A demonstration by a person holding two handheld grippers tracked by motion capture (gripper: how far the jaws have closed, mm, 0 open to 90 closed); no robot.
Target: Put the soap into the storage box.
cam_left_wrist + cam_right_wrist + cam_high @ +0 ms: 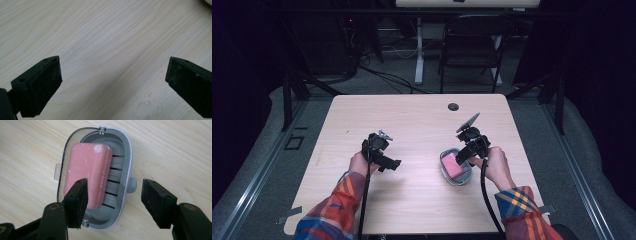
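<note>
A grey oval soap case (126,165) lies on the wooden table (412,125), its clear lid (61,160) swung open to one side. A pink soap bar (87,170) rests in it, leaning over the lid side, with the slatted floor showing beside it. My right gripper (114,200) hovers open just above the case, one jaw over the soap and the other outside the rim. In the high view the case (455,167) sits at the table's right, under the right gripper (464,155). My left gripper (113,77) is open over bare wood, and in the high view it (387,162) is at the table's left.
A round cable hole (453,106) sits near the table's far edge. Beyond the table stand a dark chair (472,50) and a white desk leg (418,50). Cables trail from both grippers toward the near edge.
</note>
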